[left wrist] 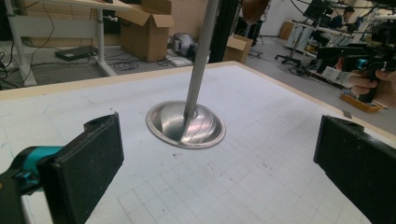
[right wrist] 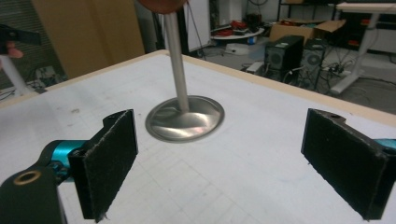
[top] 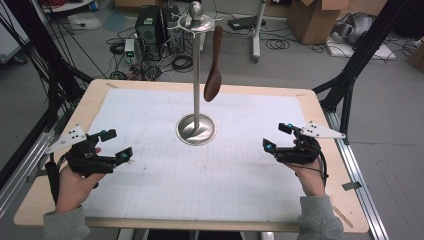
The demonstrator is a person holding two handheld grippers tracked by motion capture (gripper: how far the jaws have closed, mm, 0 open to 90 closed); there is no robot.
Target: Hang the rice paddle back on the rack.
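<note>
A metal stand point(top: 196, 75) with a round base point(top: 196, 129) rises from the middle of the white grid mat point(top: 200, 170). A dark brown wooden spoon point(top: 214, 67) hangs from a hook at its top, bowl down. My left gripper point(top: 116, 145) rests at the mat's left, open and empty, aimed at the stand's base point(left wrist: 186, 124). My right gripper point(top: 278, 137) rests at the mat's right, open and empty, also facing the base point(right wrist: 185, 118). The right gripper point(left wrist: 362, 60) and its hand show far off in the left gripper view.
The wooden table point(top: 320, 100) edges the mat on all sides. Black frame legs point(top: 350, 75) stand beside the table's far right corner, and others at its left. Computer towers point(top: 157, 25), cables and cardboard boxes point(top: 312, 17) sit on the floor behind.
</note>
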